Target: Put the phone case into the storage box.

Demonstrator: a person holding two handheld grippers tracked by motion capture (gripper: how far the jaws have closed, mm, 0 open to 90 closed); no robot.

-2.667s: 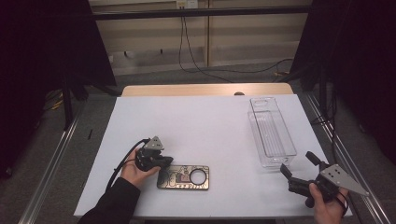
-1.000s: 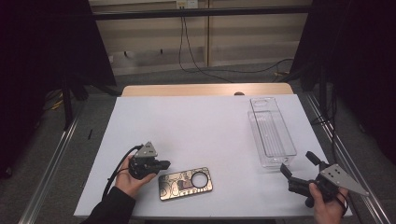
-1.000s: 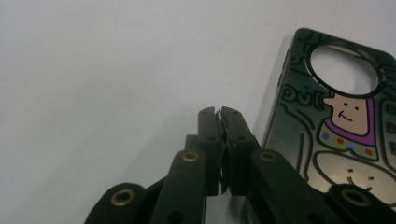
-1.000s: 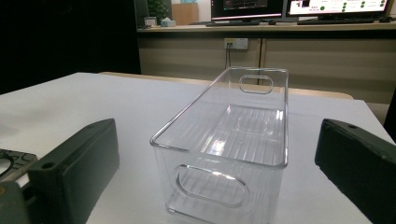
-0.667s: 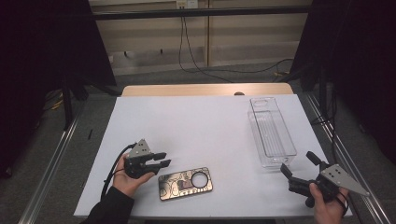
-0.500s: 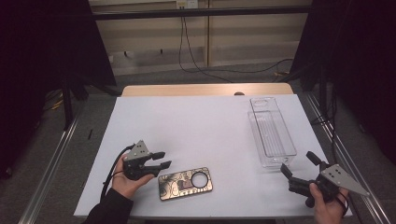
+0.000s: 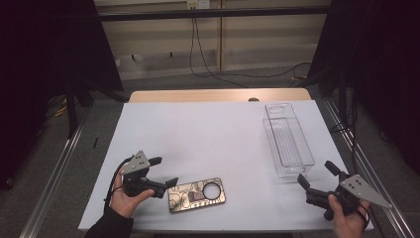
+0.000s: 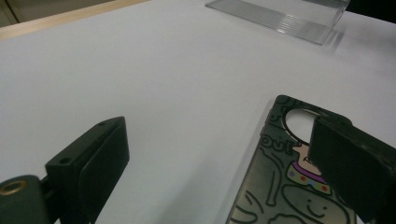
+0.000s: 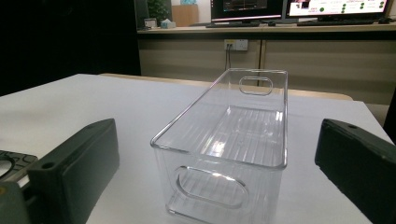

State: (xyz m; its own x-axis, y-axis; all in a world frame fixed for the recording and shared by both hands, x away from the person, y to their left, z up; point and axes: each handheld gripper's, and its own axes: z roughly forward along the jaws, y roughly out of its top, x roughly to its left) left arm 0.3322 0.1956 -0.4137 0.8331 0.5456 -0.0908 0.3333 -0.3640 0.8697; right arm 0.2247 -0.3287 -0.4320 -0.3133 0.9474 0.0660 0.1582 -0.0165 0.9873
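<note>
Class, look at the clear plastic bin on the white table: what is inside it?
The clear bin holds nothing: its ribbed floor and the white table show through the walls in the high view and the right gripper view. No part of its inside is covered.

so on my white table (image 7: 208,129) i count one dark phone case with cartoon doodles (image 7: 196,194), one clear ribbed plastic bin (image 7: 288,140), and two black two-jaw tongs, left (image 7: 163,172) and right (image 7: 317,174).
</note>
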